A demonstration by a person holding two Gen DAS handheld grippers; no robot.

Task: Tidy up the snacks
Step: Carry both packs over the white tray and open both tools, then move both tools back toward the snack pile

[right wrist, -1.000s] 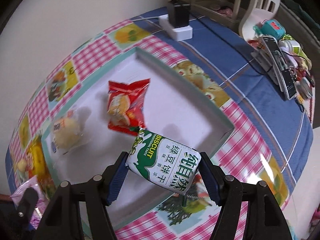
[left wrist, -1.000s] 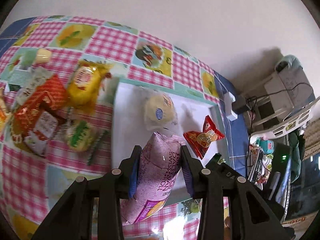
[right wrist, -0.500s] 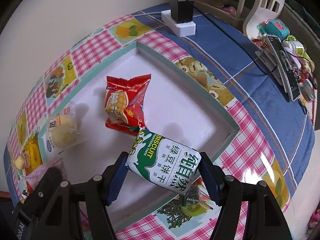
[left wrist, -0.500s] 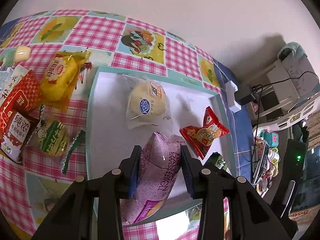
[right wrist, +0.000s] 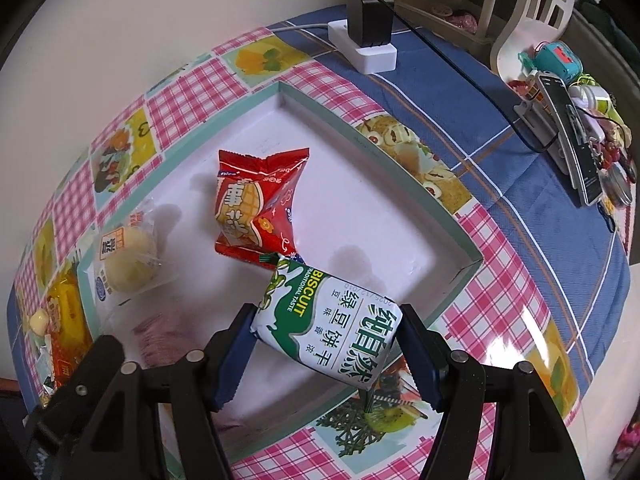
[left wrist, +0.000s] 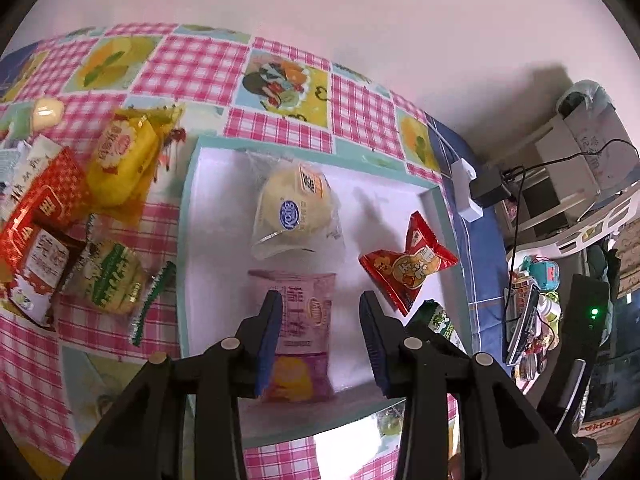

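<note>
1. Tray [left wrist: 188,240]: white, holding bun [left wrist: 294,210], red packet [left wrist: 408,266], purple roll [left wrist: 300,336].
2. Left gripper [left wrist: 320,340]: fingers spread above the roll, not touching it.
3. Right gripper [right wrist: 328,356]: pinching the biscuit pack [right wrist: 332,328] above the tray's near edge.

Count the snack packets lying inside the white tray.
3: clear-wrapped bun at the far side, red packet to its right, purple roll packet nearest, between the fingers of the left gripper. The green biscuit packet, held in the right gripper, is not counted.

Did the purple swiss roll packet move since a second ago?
Yes. The purple swiss roll packet now lies flat inside the white tray, loose between the left tool's pads instead of pinched upright.
</note>
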